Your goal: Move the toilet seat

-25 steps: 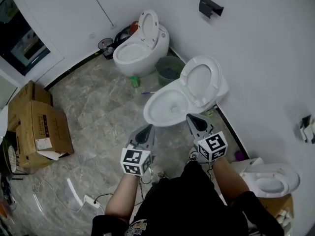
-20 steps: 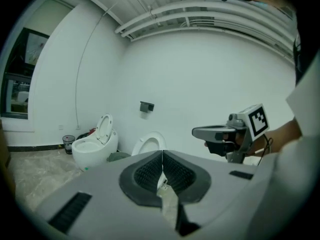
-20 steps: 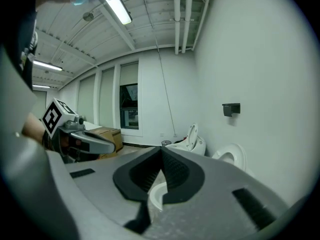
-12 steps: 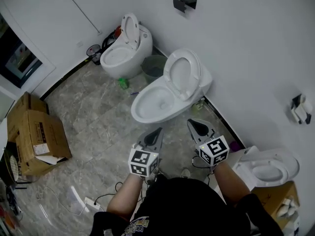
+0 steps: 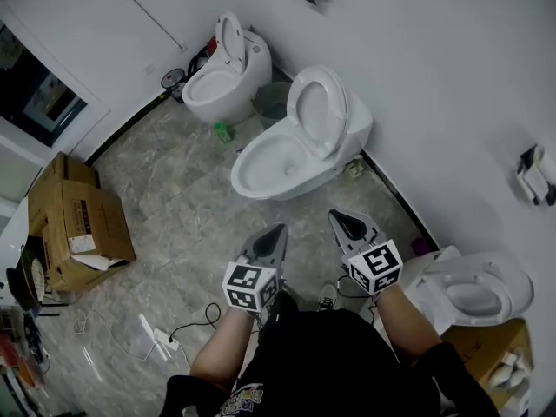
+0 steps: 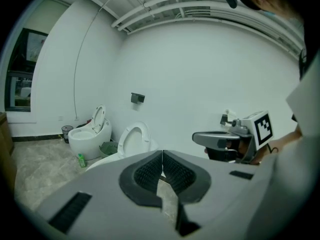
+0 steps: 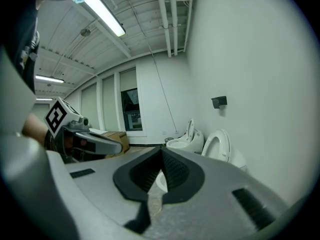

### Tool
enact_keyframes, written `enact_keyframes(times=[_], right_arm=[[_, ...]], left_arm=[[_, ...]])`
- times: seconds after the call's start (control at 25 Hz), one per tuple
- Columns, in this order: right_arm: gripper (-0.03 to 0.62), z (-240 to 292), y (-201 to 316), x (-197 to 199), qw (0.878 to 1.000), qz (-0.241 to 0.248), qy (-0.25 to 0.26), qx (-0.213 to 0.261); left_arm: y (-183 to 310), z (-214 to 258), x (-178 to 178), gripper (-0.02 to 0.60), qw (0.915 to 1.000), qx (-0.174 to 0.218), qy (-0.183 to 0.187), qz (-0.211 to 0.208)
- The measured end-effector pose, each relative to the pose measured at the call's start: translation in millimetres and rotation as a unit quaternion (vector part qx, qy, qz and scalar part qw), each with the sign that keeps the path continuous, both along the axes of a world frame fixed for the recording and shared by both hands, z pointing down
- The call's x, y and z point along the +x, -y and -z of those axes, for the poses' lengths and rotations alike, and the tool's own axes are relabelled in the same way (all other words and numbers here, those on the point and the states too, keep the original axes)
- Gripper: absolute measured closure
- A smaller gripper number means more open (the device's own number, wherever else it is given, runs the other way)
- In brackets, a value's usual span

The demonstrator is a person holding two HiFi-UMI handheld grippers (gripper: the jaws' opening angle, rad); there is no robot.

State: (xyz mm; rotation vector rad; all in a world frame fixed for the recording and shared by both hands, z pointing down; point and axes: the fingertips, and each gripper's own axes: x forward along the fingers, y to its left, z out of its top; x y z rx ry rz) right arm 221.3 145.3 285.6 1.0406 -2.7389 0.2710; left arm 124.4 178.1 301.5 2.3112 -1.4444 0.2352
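A white toilet [image 5: 278,165] stands against the wall ahead of me, its seat and lid [image 5: 320,109] raised against the tank. In the left gripper view that raised seat [image 6: 131,140] shows just beyond the jaws, and in the right gripper view the seat [image 7: 218,145] is at the right. My left gripper [image 5: 275,234] and right gripper [image 5: 340,218] hover over the floor a short way in front of the bowl, side by side. Both are shut with nothing between their jaws and touch nothing.
A second white toilet [image 5: 217,75] with its lid up stands further back, a green bin [image 5: 269,102] between the two. A third toilet [image 5: 473,290] is at my right. Cardboard boxes [image 5: 74,224] sit at the left; a power strip and cable [image 5: 161,335] lie on the marble floor.
The toilet ahead has shifted up and left in the head view and looks a little farther off. Both grippers stay shut and side by side, the left one a little further right.
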Motion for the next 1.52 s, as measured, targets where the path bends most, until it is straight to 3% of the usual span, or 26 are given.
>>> enact_keyframes(times=[0.28,0.76,1.52], right_arm=[[0.589,-2,-21,12,1.000,0.017,0.007,0.000],[0.589,23,-27,3,0.998,0.047,0.013,0.025],[0.589,15,-26,2,0.998,0.053,0.008,0.016]], left_arm=[[-27,6,18,0.575,0.9993,0.017,0.034,0.006],[-28,30,5,0.575,0.9938,0.072,0.052,0.066],[-29,24,7,0.575,0.9947,0.060,0.047,0.068]])
